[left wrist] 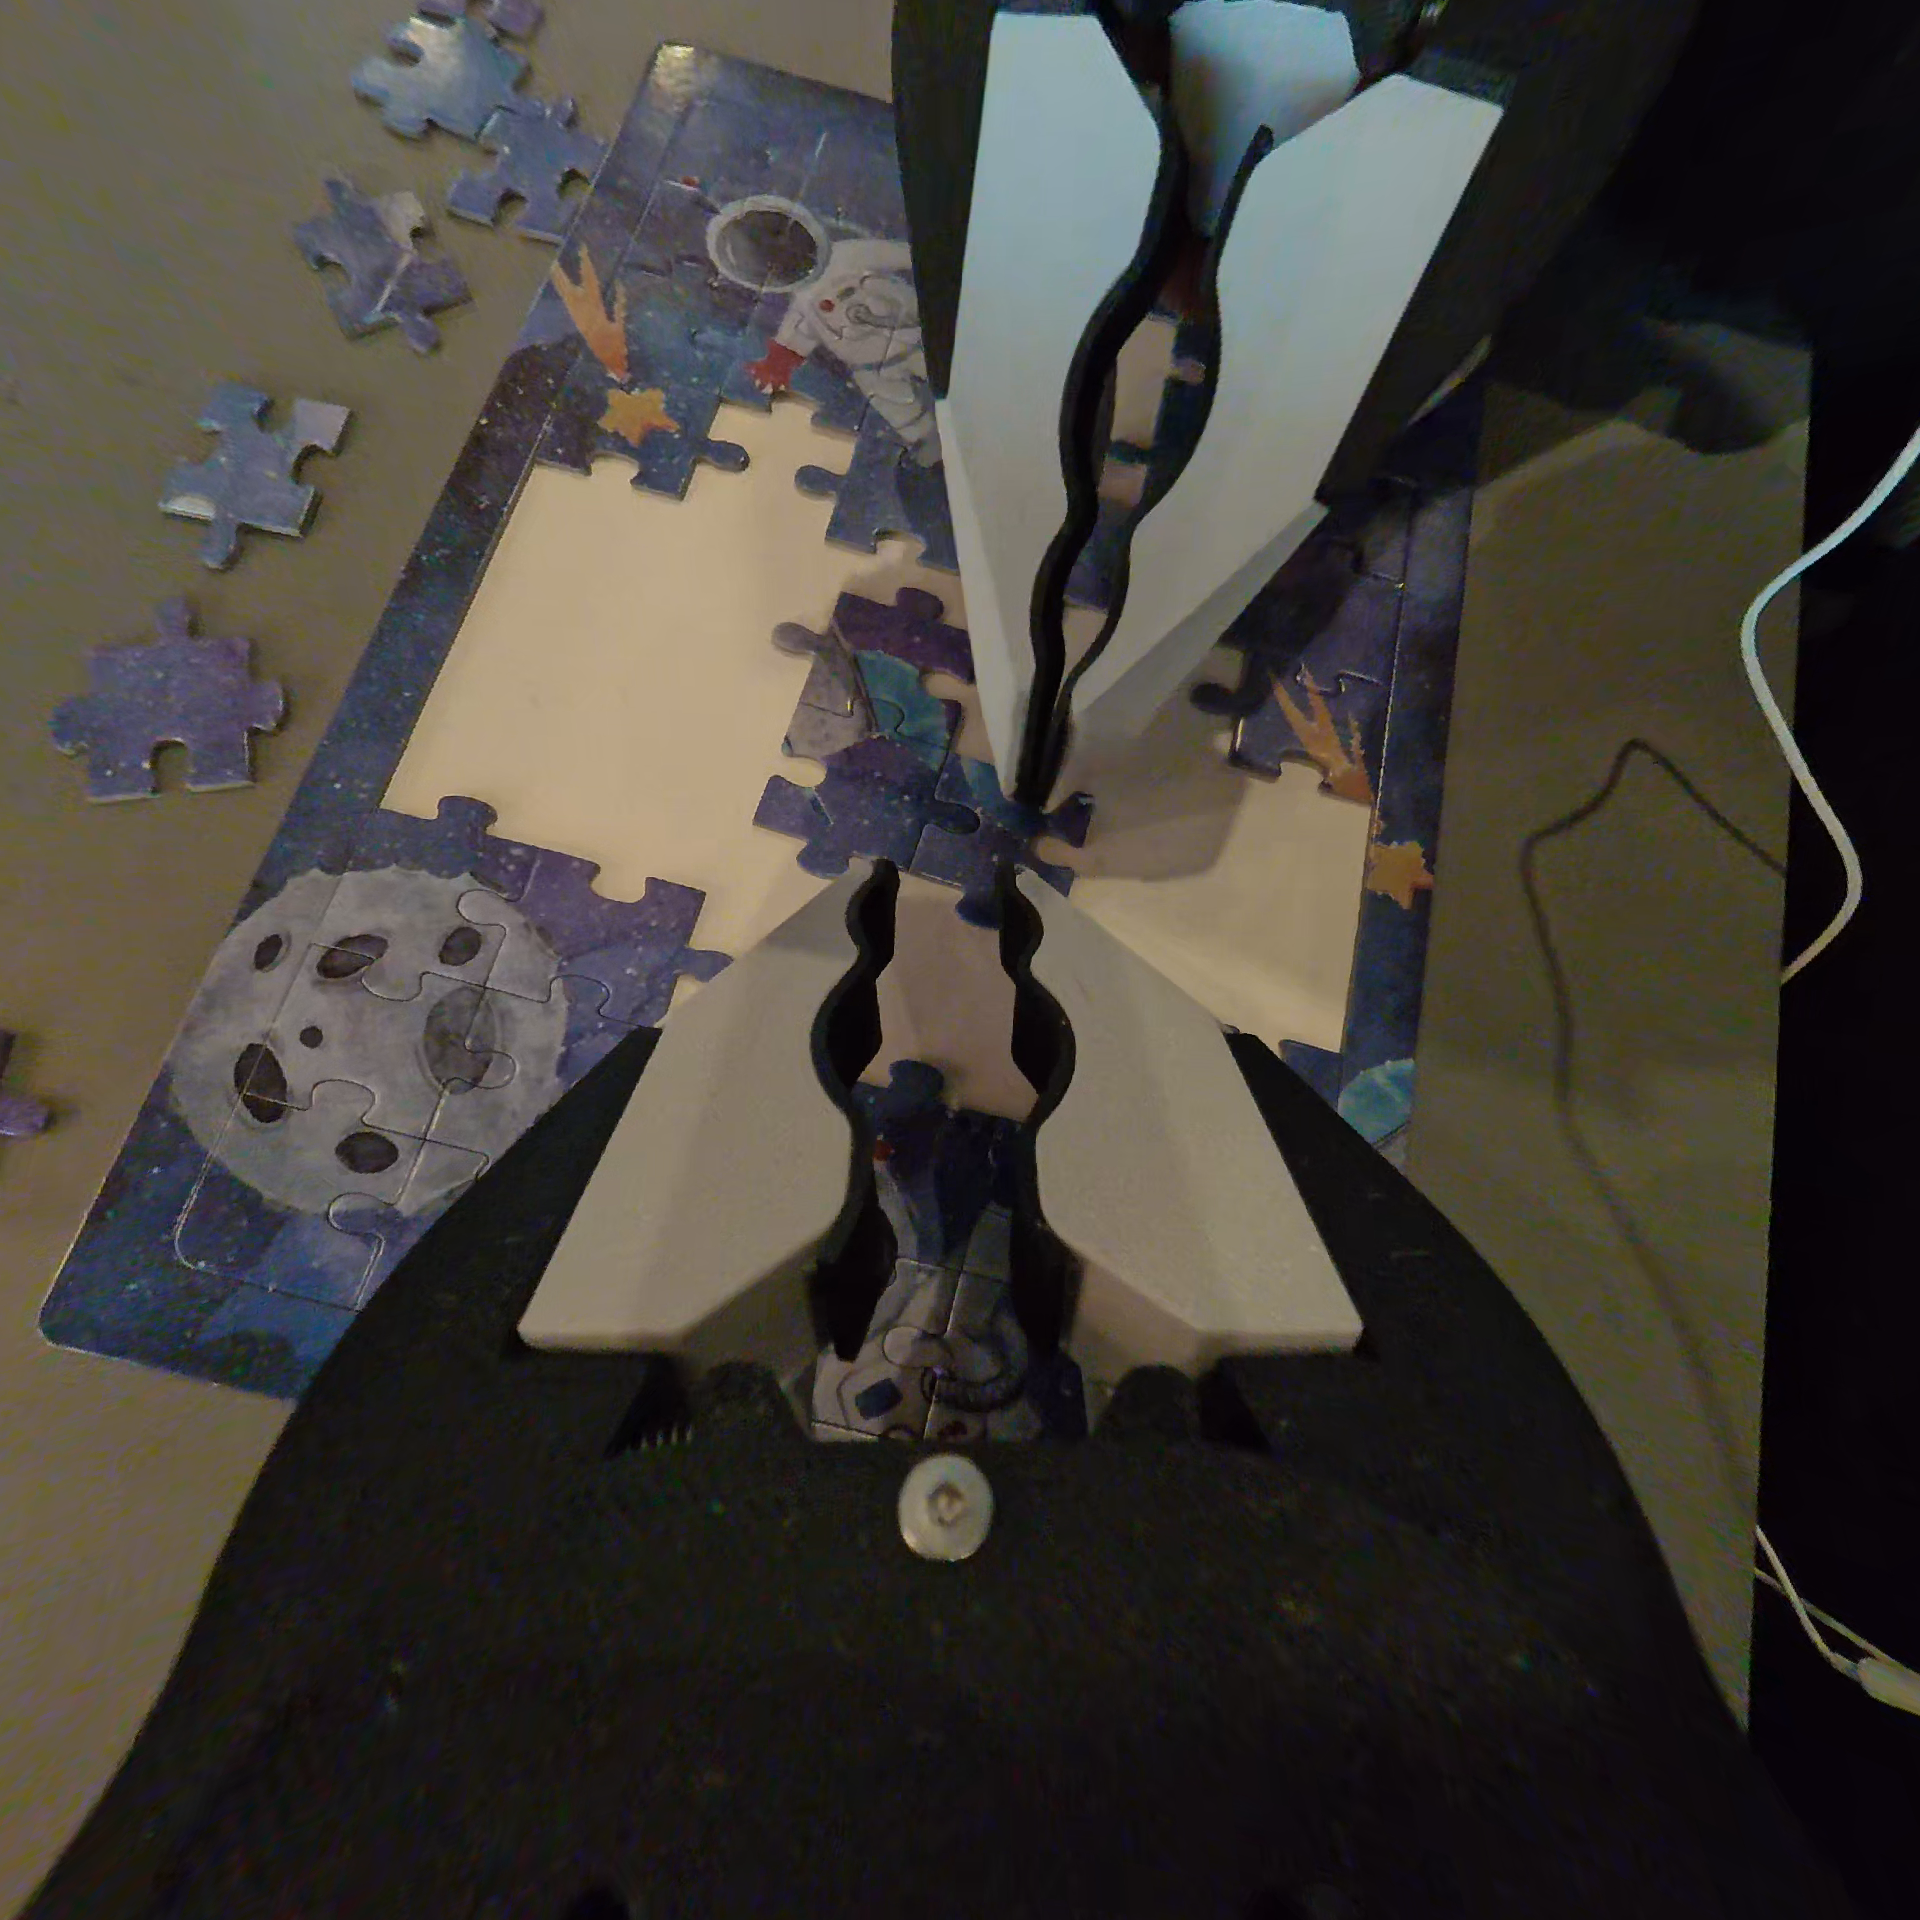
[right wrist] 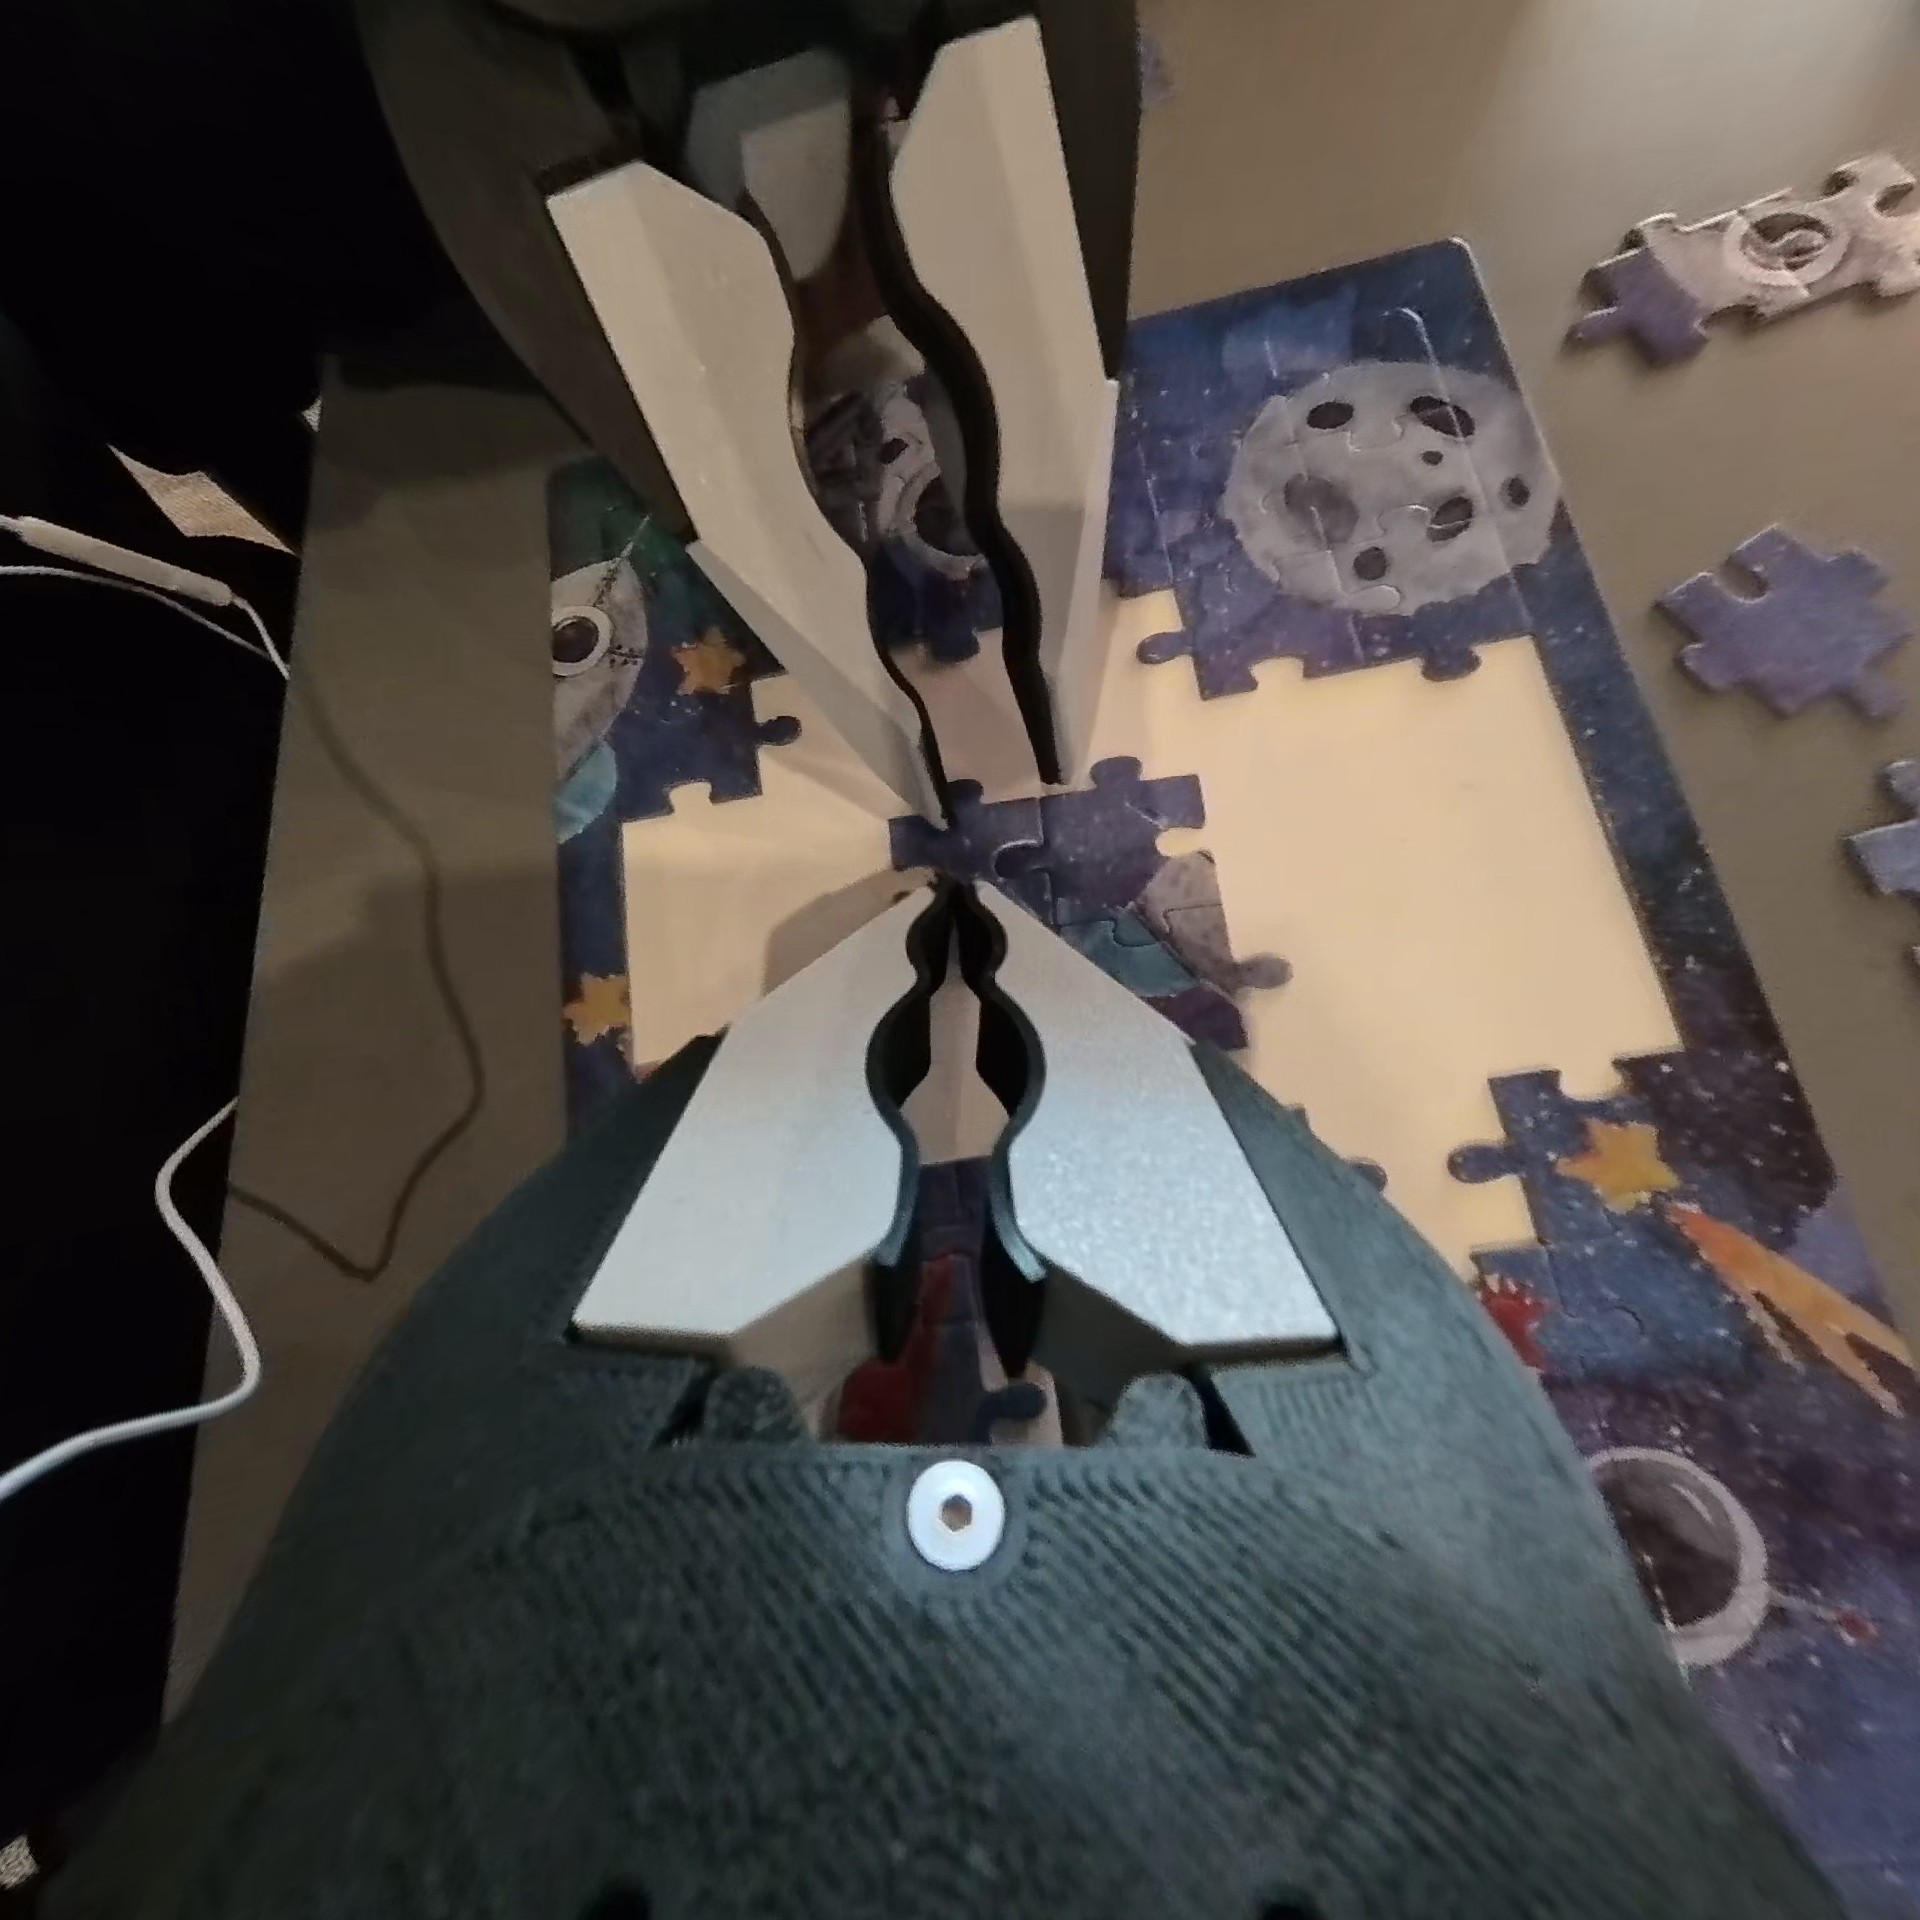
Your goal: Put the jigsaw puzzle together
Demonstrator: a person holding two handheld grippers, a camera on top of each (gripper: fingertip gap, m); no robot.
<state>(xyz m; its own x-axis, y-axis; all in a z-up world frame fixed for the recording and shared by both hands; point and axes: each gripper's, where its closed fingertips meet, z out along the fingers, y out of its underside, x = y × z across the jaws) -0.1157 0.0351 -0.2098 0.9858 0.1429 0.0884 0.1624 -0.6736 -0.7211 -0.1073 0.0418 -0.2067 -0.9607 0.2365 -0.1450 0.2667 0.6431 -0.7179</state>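
Observation:
The space jigsaw lies in its blue frame (left wrist: 436, 582) with a bare white middle (left wrist: 644, 623). A small cluster of joined pieces (left wrist: 873, 800) sits in that gap. Its end piece, dark blue (left wrist: 997, 842), lies between both grippers. My left gripper (left wrist: 945, 878) is open, with a fingertip on either side of the piece's near edge. My right gripper (left wrist: 1039, 800) comes from the far side, shut, tips touching the piece's knob. In the right wrist view my right gripper (right wrist: 951, 883) meets the same piece (right wrist: 987, 836), with the left gripper (right wrist: 992, 784) opposite.
Several loose blue pieces (left wrist: 171, 717) lie on the table left of the frame and also show in the right wrist view (right wrist: 1777, 623), near a joined astronaut strip (right wrist: 1756, 249). A white cable (left wrist: 1808, 623) and a black cable (left wrist: 1621, 769) run along the table's edge beside the frame. Both grippers' tips are close together, under 4 cm apart.

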